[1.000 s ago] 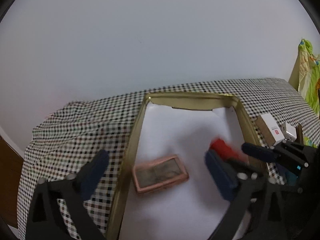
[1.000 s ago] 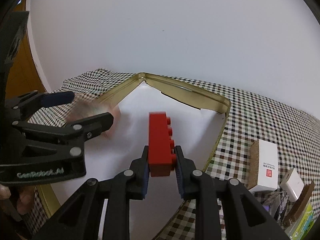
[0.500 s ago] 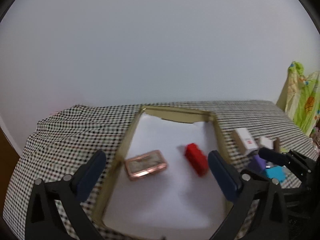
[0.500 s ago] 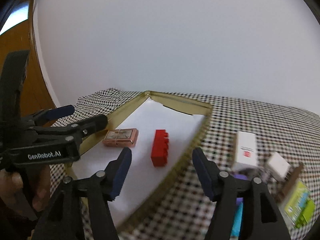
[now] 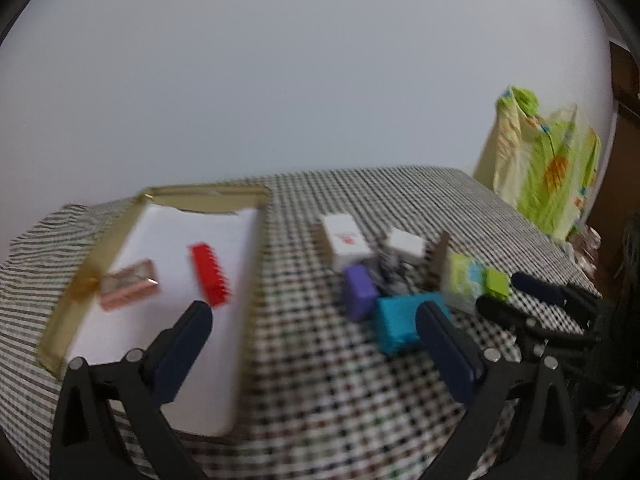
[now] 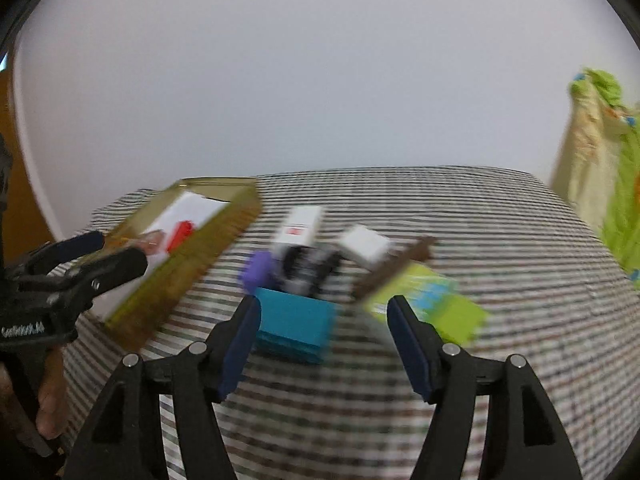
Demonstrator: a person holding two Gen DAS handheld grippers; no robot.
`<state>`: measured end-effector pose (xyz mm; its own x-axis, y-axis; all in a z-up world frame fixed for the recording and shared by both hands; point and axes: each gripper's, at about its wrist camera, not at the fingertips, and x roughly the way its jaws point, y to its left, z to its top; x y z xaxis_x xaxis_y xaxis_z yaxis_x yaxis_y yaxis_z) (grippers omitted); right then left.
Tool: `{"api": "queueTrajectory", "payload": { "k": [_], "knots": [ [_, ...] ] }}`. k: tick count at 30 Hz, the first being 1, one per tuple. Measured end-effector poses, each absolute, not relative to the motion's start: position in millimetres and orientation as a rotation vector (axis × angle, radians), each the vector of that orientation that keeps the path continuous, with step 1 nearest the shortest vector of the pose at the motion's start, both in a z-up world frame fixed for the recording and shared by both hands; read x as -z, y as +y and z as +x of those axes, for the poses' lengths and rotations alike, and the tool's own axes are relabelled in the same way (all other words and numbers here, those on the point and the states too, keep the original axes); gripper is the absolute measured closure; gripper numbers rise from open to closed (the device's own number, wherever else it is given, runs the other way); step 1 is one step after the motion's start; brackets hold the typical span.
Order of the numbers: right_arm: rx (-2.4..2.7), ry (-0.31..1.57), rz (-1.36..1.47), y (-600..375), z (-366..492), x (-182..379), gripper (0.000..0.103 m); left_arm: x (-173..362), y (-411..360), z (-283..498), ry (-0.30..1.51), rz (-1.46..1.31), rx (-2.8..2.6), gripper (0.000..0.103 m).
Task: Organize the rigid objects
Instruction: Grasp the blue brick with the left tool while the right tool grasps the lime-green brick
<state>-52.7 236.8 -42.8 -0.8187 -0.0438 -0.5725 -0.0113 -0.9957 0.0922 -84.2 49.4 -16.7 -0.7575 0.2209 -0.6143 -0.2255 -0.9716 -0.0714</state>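
Observation:
A gold tray [image 5: 100, 248] lined with white paper holds a red brick [image 5: 209, 274] and a copper-framed box [image 5: 127, 290]. To its right lies a pile: a teal block [image 5: 400, 322], a purple block [image 5: 359, 291], two white boxes [image 5: 345, 237], a green packet [image 5: 466, 280]. My left gripper [image 5: 314, 330] is open and empty above the cloth between tray and pile. My right gripper [image 6: 324, 326] is open and empty, just in front of the teal block [image 6: 296, 322]. The right gripper also shows in the left wrist view [image 5: 520, 296].
A checked cloth [image 5: 320, 380] covers the table. A yellow-green patterned cloth [image 5: 544, 176] hangs at the far right. A brown flat piece [image 6: 394, 268] leans in the pile. The left gripper [image 6: 100, 252] shows at the left of the right wrist view.
The right gripper let go of the red brick in the tray and pulled back. Both grippers have swung right, from the tray toward the pile.

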Motion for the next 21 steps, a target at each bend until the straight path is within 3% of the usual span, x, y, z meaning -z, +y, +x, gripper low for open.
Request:
{"api": "queueTrajectory", "payload": {
  "k": [21],
  "knots": [
    [3.124,-0.212,1.059,324,-46,66,0.035,64,135,-108,0.058,-1.183,-2.572,0.000]
  ]
}}
